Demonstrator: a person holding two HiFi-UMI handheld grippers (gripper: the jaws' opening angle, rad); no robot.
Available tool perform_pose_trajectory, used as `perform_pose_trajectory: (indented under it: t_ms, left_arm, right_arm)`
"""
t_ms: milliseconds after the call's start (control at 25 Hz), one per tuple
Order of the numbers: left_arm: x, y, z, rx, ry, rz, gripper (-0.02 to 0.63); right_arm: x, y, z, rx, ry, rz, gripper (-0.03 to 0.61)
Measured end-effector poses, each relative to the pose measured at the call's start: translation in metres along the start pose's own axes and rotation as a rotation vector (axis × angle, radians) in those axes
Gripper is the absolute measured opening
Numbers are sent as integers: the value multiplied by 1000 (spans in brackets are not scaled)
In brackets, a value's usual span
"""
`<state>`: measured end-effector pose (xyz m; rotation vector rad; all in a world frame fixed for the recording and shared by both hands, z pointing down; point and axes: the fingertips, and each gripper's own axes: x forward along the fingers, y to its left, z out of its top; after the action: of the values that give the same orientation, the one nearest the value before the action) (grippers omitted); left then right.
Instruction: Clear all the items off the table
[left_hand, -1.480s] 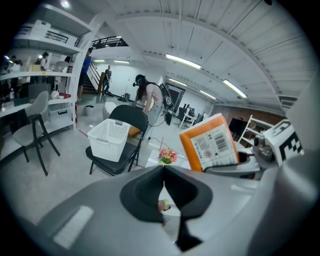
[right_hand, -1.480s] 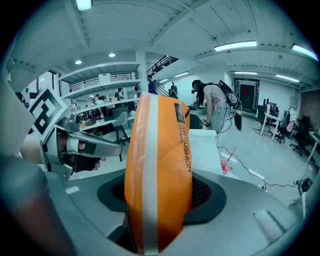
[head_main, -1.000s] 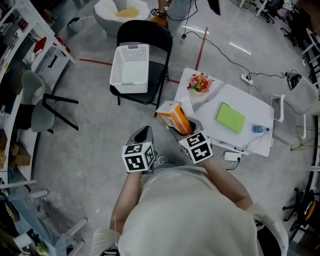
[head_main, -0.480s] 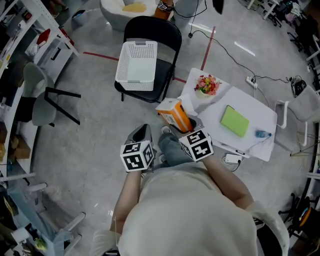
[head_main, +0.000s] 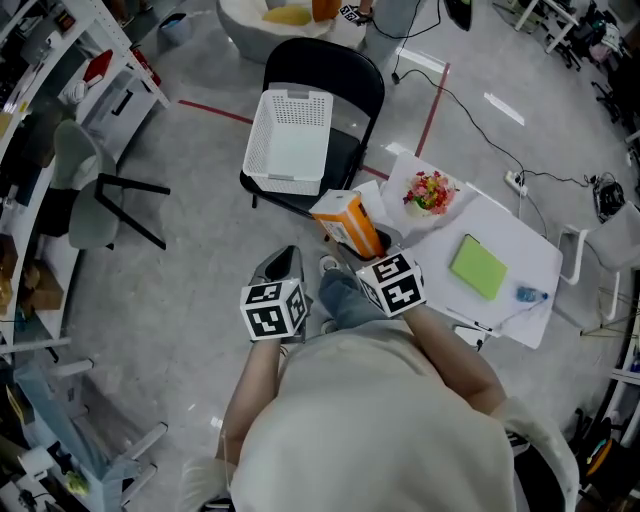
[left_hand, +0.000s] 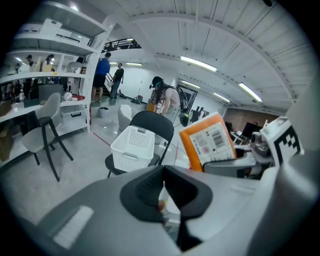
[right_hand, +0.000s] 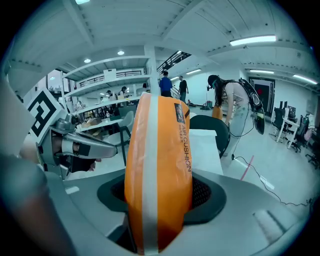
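— Where's the orange pack (head_main: 343, 222) now?

— Off the table (head_main: 523, 252) and in the air, at the middle of the head view, between the table's left corner and the black chair (head_main: 345, 75). The right tongs (head_main: 362, 250) are pinching it by its lower end, one pad on each broad face.

— Which way does it lie?

— Its long axis runs out of the tongs, up and to the left in the head view. The free end points at the white basket (head_main: 290, 140) on the chair seat. In the right gripper view it stands upright, with its narrow edge and white stripe towards us.

— Will it hold, do you think?

— I'd say so. It looks light and soft, a film-wrapped packet that gives a little under the pads. The wrap may be slick, though, and a grip that low leaves most of the pack free to sway. Taking it nearer the middle, across the broad faces, would be steadier.

— And the other hand?

— The left tongs (head_main: 284, 266) are pressed together with nothing in them, lower left of the pack.

— What's left on the table?

— A bunch of flowers (head_main: 432, 190), a green pad (head_main: 480, 267) and a small bottle (head_main: 530, 295), all at the right.
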<state>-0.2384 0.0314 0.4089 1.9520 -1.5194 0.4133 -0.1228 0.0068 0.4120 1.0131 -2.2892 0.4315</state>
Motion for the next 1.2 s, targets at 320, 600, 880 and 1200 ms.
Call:
perform_pose_trajectory:
  t_ms: [320,600,880,1200]
  left_arm:
    - [36,18,45,-10,-10,31,9]
    - [63,30,78,-31,-22,64,9]
    - [88,47,103,-56,-31,105,9]
    - [112,63,123,-78,-31,158,9]
  right_arm:
    - [44,-25,44,-27,0,51,253]
    - [77,-45,73,-56,14,89,253]
    - [111,-63,94,-79,30,129,253]
    - [146,-78,109,-121,53,183,253]
